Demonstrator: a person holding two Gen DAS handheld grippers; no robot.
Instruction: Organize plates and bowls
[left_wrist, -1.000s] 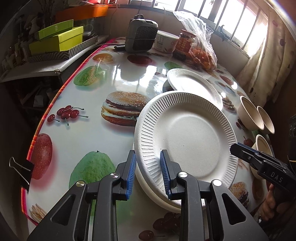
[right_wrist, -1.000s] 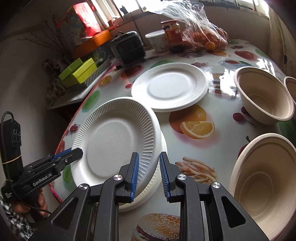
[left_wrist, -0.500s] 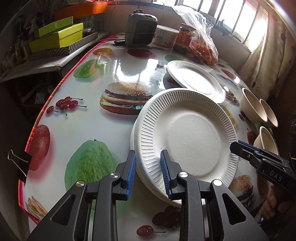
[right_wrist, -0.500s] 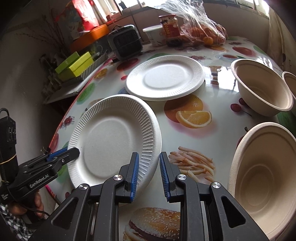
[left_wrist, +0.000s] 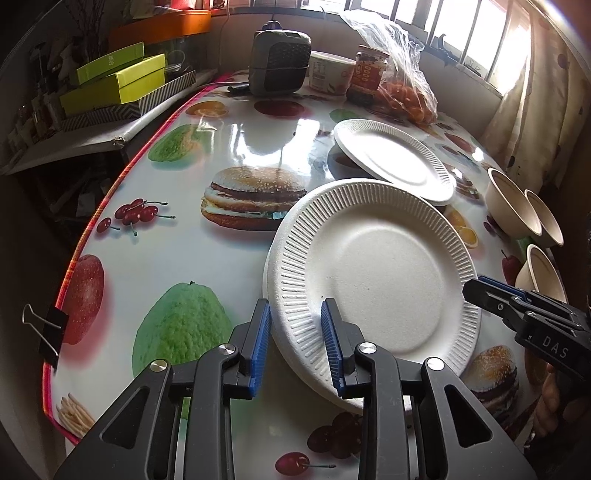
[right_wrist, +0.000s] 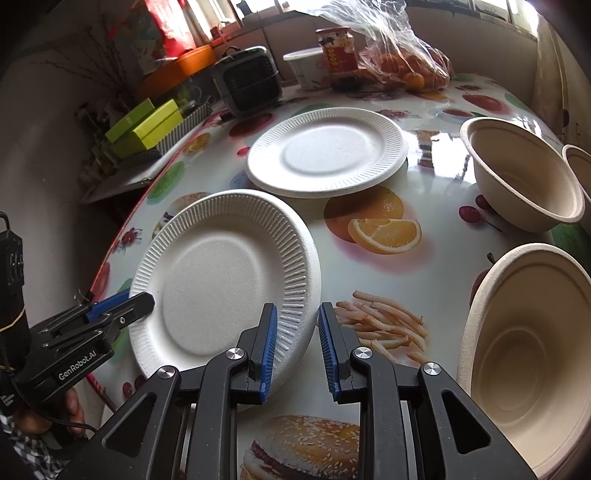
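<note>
A stack of two white ribbed paper plates (left_wrist: 373, 273) lies near the table's front; it also shows in the right wrist view (right_wrist: 221, 280). My left gripper (left_wrist: 295, 343) is open, its jaws straddling the stack's near rim. My right gripper (right_wrist: 295, 343) is open astride the opposite rim. A third white plate (left_wrist: 391, 162) lies farther back, also in the right wrist view (right_wrist: 328, 151). Several tan paper bowls (right_wrist: 521, 177) stand on the right, one close by (right_wrist: 517, 354).
The table (left_wrist: 229, 140) has a glossy fruit-and-burger print cloth with a binder clip (left_wrist: 48, 332) at its left edge. A small heater (left_wrist: 279, 62), a cup, a jar and a bag of oranges (left_wrist: 402, 88) stand at the back. Green boxes (left_wrist: 114, 81) sit on a side shelf.
The top plate has settled square and flat onto the lower plate. Both grippers have pulled back slightly along the rims, still open.
</note>
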